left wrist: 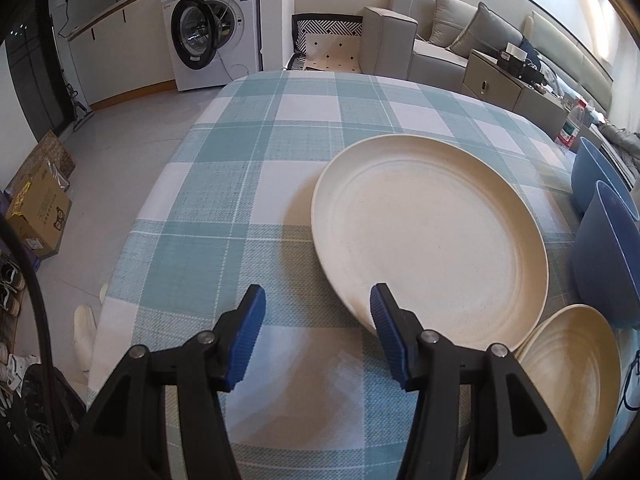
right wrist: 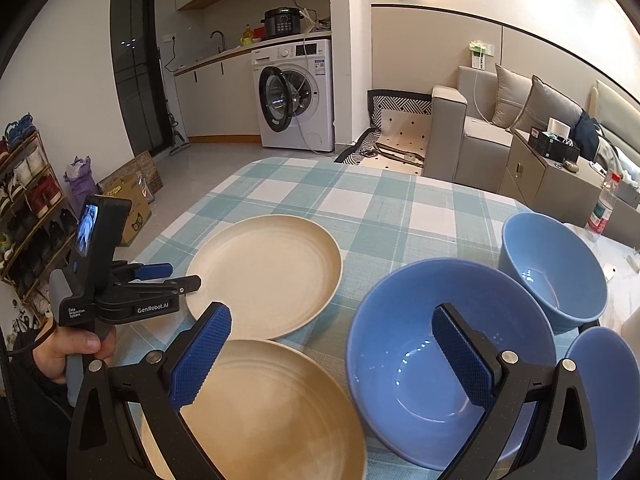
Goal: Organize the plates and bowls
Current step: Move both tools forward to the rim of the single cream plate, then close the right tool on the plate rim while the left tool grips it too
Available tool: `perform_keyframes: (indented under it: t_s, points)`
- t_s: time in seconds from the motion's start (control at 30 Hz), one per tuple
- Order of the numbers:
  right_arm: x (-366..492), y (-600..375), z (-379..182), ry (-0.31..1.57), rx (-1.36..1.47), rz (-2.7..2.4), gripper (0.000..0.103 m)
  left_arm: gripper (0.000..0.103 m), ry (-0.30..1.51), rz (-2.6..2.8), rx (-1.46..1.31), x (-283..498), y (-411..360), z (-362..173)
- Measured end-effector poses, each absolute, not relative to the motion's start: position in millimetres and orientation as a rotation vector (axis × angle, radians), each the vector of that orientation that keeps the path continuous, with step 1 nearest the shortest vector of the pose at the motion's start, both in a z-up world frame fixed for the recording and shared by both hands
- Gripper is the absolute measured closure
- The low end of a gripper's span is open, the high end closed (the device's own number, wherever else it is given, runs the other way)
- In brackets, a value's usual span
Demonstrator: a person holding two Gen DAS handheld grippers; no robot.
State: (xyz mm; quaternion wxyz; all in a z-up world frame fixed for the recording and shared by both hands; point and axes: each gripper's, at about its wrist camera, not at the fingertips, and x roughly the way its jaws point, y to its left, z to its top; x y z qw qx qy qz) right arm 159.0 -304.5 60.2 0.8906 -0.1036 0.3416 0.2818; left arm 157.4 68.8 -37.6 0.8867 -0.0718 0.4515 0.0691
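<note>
A small flat with a washing machine [right wrist: 298,96] and a grey sofa [right wrist: 480,136] lies behind a table under a blue-and-white checked tablecloth [left wrist: 248,184]. On it sit two cream plates and three blue bowls, all separate, nothing stacked yet.

The job looks to be at its start: the approach to a first pick. The left gripper [left wrist: 318,334] hangs over the cloth with its jaws about half open and nothing between them. Its right-hand pad overlaps the near-left rim of the far cream plate [left wrist: 430,240]; whether it touches that rim I cannot tell. The near cream plate [left wrist: 572,384] lies just beside it, at the lower right of the left wrist view.

The right gripper [right wrist: 332,356] is spread wide and empty, hovering above the near plate and the large blue bowl [right wrist: 432,364]. Two more blue bowls, one behind [right wrist: 556,268] and one at the right edge [right wrist: 604,392], stand close by.

Next, I judge, the left jaws need to straddle the plate's rim and close, so that it can be lifted onto the other plate.
</note>
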Motion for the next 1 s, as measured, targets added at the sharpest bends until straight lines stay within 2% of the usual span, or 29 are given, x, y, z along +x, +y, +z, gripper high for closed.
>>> perform_keyframes:
  t_s: [1.0]
  points:
    - [194, -211, 29, 0.835, -0.26, 0.643, 0.001, 0.049, 0.945, 0.153, -0.195, 140, 112, -40]
